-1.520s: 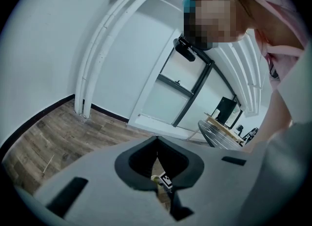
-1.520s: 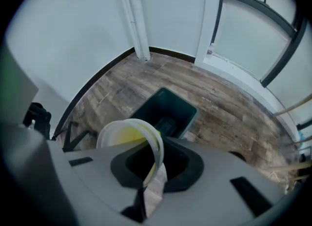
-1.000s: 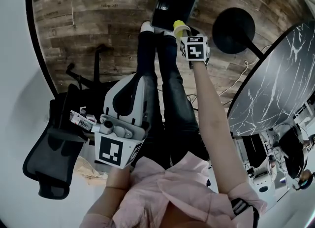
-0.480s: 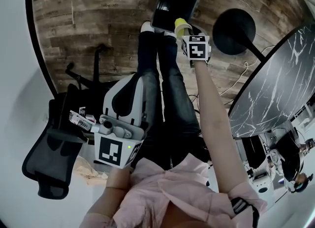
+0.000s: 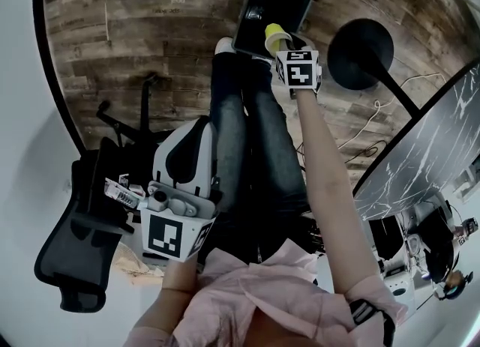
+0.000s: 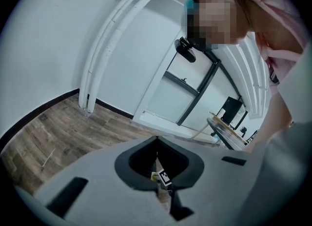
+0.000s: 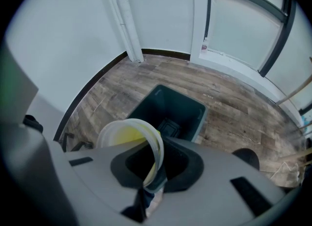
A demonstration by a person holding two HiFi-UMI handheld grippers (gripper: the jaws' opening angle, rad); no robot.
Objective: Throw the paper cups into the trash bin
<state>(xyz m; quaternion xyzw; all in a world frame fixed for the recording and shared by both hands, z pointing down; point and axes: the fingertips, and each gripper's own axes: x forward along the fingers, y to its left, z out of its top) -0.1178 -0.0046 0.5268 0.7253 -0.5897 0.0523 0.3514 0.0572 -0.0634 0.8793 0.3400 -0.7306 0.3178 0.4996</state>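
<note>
Paper cup in R gripper, near bin

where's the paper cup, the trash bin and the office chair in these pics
paper cup (image 7: pixel 127 134): right gripper view, on its yellow inner wall.
trash bin (image 7: pixel 148 105): right gripper view, on its dark inner left wall.
office chair (image 5: pixel 71 255): head view, on its black mesh panel.

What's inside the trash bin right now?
In the right gripper view, the trash bin shows dark walls and a patch of bare floor, with no cups visible. Its near side is covered by the paper cup pinched in the right tongs.
</note>
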